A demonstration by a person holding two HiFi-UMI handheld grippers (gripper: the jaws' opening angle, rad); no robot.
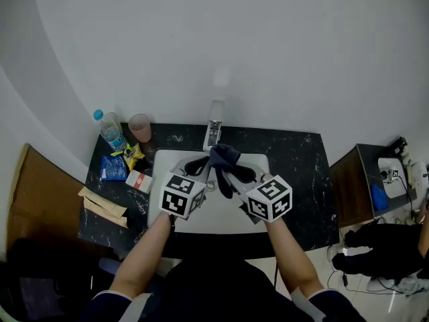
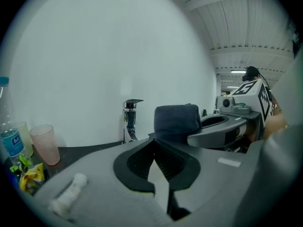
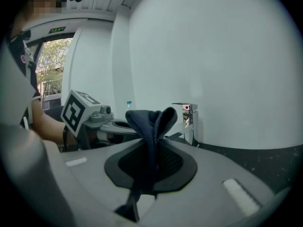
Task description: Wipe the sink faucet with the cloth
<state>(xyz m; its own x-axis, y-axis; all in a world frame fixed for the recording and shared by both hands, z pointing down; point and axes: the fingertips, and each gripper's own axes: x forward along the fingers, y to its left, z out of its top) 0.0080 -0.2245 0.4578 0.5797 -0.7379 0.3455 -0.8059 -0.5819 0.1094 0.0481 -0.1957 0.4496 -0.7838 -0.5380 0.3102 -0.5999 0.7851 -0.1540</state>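
Right gripper (image 3: 152,148) is clamped on the dark blue cloth (image 3: 150,122). The cloth's folded end sticks up past the tips and the rest hangs down between the jaws. Left gripper (image 2: 154,143) has its jaw tips together with nothing seen between them, and the cloth sits just beyond. The cloth is over the white sink (image 1: 167,158), just in front of the chrome faucet (image 1: 213,131); can't tell if it touches. The faucet has a small red mark on top. The bottle (image 1: 110,131) has a blue label and the packets (image 1: 112,168) carry print, both too small to read.
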